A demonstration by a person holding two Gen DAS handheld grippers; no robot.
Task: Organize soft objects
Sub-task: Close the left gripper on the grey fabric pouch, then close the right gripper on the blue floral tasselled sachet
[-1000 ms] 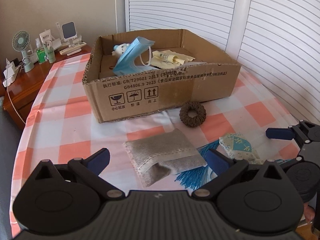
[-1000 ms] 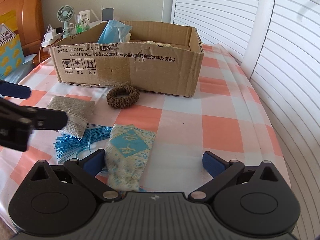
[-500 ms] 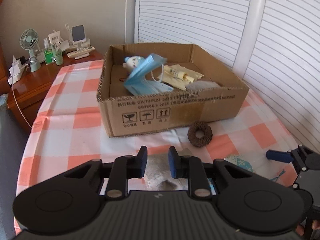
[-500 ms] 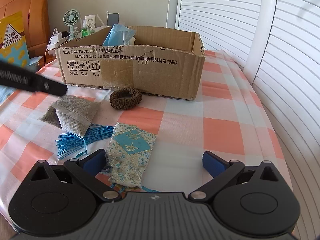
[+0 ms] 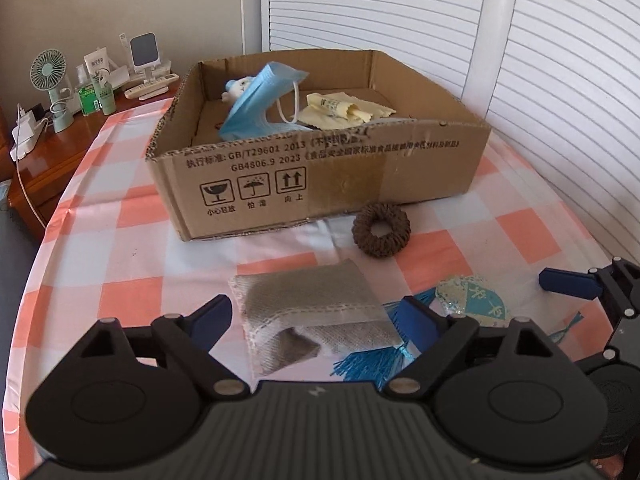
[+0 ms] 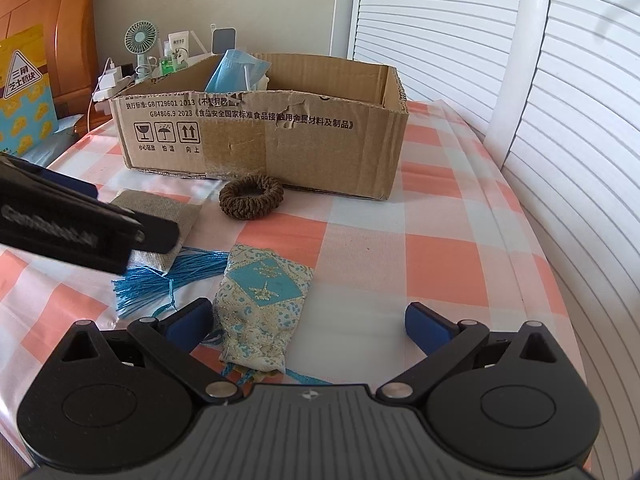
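Pouch [image 5: 316, 312] lies between the spread fingers of the left gripper [image 5: 316, 322].
Right gripper [image 6: 308, 322] gapes too; close low on its middle, then carry to the box [image 5: 320, 176].

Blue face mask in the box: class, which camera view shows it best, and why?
The left wrist view: it looks down into the cardboard box, showing the face mask with its ear loop. The right wrist view shows only the top of it above the box wall.

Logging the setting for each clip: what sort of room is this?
Probably a bedroom at home: a wooden headboard stands beside a wooden side table with a small desk fan and chargers, and white louvred doors rise behind the checked tablecloth.
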